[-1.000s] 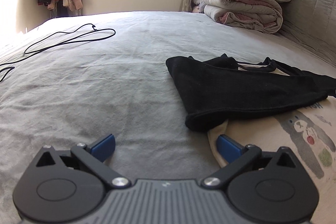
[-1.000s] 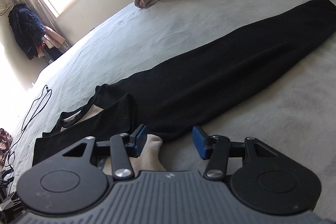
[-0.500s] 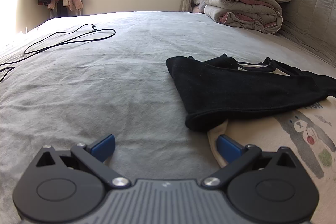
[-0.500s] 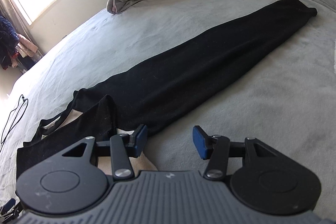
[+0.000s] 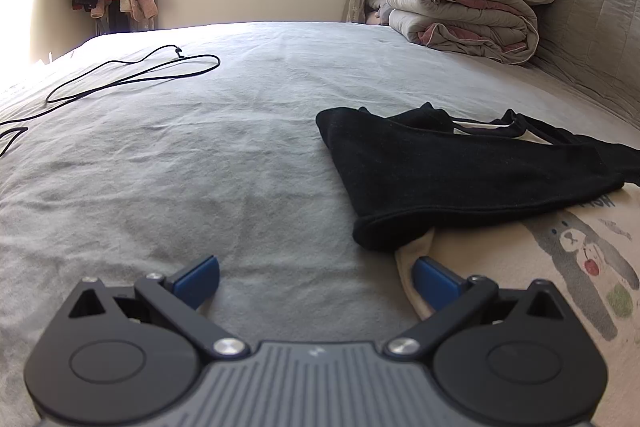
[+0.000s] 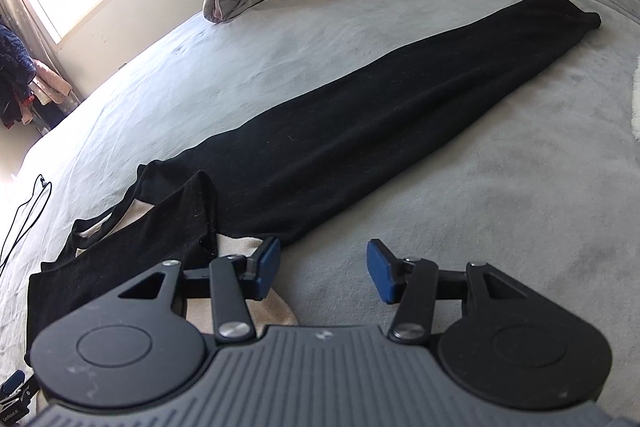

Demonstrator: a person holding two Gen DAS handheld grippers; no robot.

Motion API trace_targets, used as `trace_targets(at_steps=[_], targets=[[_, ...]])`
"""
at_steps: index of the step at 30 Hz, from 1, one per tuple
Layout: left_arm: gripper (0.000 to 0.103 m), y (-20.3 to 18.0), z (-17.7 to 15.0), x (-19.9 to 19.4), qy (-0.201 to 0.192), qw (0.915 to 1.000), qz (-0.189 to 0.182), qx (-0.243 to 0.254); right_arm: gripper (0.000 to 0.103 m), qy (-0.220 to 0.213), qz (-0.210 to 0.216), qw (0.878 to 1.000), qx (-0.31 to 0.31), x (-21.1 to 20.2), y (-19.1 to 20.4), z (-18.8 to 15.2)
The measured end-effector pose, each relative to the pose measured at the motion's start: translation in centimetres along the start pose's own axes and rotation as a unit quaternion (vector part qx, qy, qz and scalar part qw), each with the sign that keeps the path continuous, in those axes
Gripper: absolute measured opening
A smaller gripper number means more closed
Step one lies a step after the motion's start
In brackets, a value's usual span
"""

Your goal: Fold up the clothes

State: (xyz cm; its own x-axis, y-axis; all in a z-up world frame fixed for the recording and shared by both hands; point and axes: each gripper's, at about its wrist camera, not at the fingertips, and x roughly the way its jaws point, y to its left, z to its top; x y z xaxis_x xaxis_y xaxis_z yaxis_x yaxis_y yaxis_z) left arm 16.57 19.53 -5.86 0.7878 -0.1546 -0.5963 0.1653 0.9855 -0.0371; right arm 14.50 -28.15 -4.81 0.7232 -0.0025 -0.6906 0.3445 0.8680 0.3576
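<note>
Jaws spread on both grippers, pinching nothing; the right gripper (image 6: 323, 269) may snag bedsheet (image 6: 480, 207) with the sleeve (image 6: 380, 115).

Letters "SH" legible on cream shirt (image 5: 560, 267) print.

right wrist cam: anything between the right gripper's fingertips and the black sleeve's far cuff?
In the right wrist view, only bare grey bedsheet lies between the right gripper and the black sleeve; the sleeve itself runs diagonally up to its cuff. Jaws open, nothing between them.
</note>
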Motion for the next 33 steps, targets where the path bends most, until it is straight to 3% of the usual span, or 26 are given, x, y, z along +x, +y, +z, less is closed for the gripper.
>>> trace_targets(at_steps=[19, 33], targets=[[0.103, 0.0, 0.0, 0.0, 0.000, 1.0000, 0.000, 0.000, 0.055, -0.003, 0.050, 0.998, 0.029, -1.0, -2.0, 0.2], [0.103, 0.0, 0.0, 0.0, 0.000, 1.0000, 0.000, 0.001, 0.059, -0.024, 0.083, 0.996, -0.015, -4.1, -2.3, 1.6]])
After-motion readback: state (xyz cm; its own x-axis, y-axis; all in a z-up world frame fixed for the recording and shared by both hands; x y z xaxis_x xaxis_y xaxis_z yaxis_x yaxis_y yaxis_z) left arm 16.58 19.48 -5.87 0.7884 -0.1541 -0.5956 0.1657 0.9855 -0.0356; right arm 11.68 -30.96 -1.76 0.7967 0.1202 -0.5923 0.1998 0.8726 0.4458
